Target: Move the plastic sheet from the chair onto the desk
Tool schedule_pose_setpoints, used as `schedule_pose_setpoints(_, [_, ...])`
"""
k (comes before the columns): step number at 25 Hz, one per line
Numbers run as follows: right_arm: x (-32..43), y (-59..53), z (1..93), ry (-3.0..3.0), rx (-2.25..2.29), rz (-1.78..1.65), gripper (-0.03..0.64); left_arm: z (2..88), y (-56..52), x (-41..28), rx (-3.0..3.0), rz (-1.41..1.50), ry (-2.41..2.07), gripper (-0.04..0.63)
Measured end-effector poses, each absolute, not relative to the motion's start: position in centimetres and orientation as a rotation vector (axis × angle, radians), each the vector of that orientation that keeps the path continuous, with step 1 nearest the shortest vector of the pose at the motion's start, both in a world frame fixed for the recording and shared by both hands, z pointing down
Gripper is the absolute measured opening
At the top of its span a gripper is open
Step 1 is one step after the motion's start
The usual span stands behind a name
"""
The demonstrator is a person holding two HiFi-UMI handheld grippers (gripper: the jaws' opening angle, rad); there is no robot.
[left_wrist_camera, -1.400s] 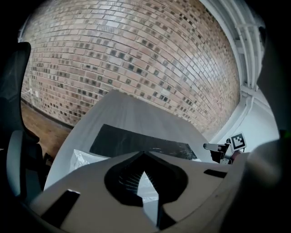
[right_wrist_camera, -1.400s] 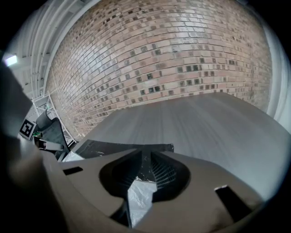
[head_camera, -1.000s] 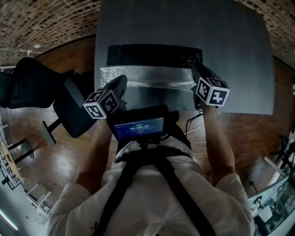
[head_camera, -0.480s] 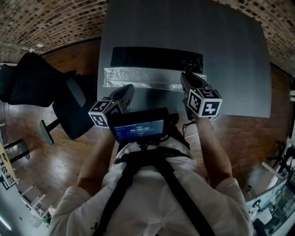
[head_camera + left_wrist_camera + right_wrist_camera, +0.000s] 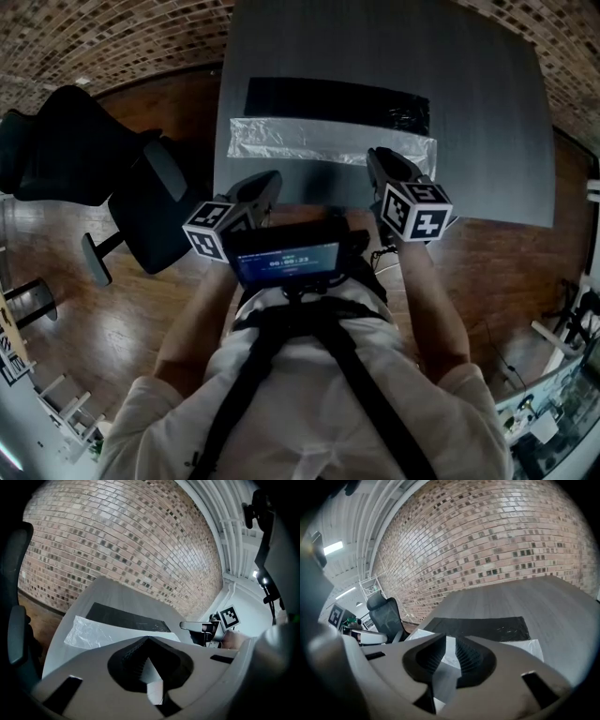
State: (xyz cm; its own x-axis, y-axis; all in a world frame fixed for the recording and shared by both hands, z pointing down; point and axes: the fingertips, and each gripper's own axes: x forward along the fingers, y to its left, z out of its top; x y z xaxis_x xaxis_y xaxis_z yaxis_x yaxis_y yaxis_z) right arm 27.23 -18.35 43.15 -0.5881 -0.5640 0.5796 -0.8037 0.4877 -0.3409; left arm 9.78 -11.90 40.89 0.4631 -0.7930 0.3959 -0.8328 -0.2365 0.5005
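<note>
**Tongs pull clear of the plastic sheet [image 5: 328, 141] on the counter [image 5: 487, 122]**

Both tongs have drawn back. A second ago they sat right at the sheet's near edge, one toward each end; now they hang over the counter's front edge, low in the middle of the head view, apart from the sheet. The left tongs [image 5: 270, 178] are closed tip to tip with nothing between them. The right tongs [image 5: 377, 156] stand a narrow gap apart and are also empty — its own view shows only the counter and the sheet beyond that gap.

The sheet lies spread flat in the upper middle of the frame, just below a black strip [image 5: 337, 98] that runs alongside it. The two look to be touching or nearly so along their long edges. The chair [image 5: 141, 206] stands at the left, well away from the sheet, and no plastic shows on it.

With the sheet on the counter and neither pair of tongs holding it, the move looks finished — at most, a little tidying of the sheet may remain.
</note>
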Motion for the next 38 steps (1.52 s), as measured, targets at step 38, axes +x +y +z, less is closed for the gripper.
schedule_pose_setpoints(38, [26.8, -9.9, 37.9, -2.389, 1.313, 0.663, 0.0, 37.1, -7.3, 9.6, 2.196, -0.032, -1.25, 0.006])
